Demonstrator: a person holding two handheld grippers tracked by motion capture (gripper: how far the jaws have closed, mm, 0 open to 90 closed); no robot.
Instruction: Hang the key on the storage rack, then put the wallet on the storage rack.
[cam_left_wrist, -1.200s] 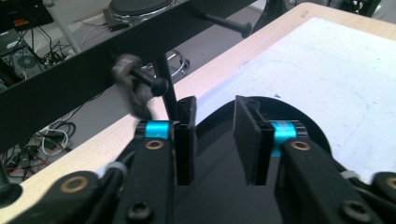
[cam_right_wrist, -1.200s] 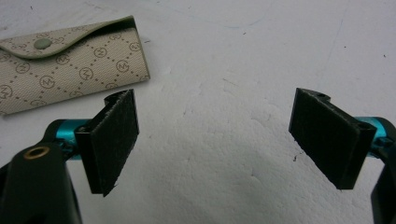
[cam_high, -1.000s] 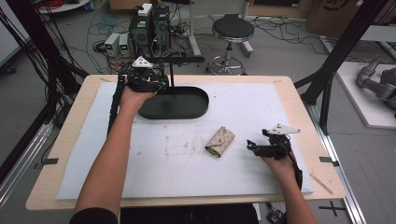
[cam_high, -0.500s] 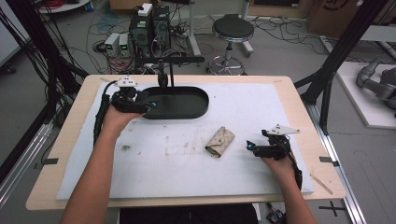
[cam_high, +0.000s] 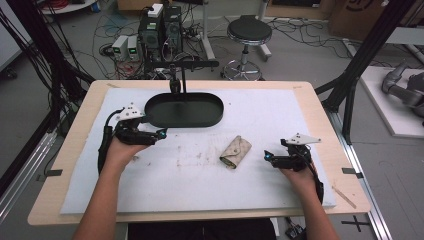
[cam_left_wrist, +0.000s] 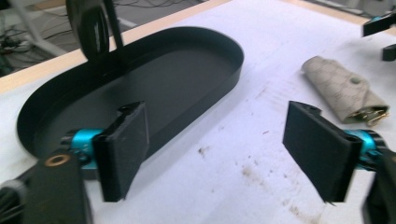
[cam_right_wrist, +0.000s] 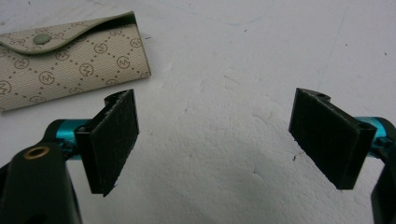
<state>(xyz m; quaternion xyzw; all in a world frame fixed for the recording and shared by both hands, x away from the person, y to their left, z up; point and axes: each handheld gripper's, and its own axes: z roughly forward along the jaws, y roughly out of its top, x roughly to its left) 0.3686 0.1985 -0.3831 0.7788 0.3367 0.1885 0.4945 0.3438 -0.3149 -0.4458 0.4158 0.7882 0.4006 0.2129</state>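
A beige patterned key pouch (cam_high: 235, 151) lies snapped shut on the white mat, right of centre. It also appears in the left gripper view (cam_left_wrist: 343, 91) and the right gripper view (cam_right_wrist: 70, 60). A black oval tray (cam_high: 185, 111) sits empty at the back of the mat (cam_left_wrist: 177, 79). My left gripper (cam_high: 161, 133) hovers low by the tray's front left rim. Its jaws have just been opening and stand open (cam_left_wrist: 219, 154) with nothing between them. My right gripper (cam_high: 268, 157) rests to the right of the pouch, open and empty (cam_right_wrist: 219, 140), apart from the pouch.
A black post with a round head (cam_high: 175, 85) rises at the tray's back edge (cam_left_wrist: 91, 28). The mat (cam_high: 300, 115) covers most of the wooden table. Cables, equipment boxes and a stool stand on the floor beyond the table.
My left hand has come away from the post at the tray's back, moving toward the person and down to the tray's front left. Its jaws have spread wider. The right hand has kept still.
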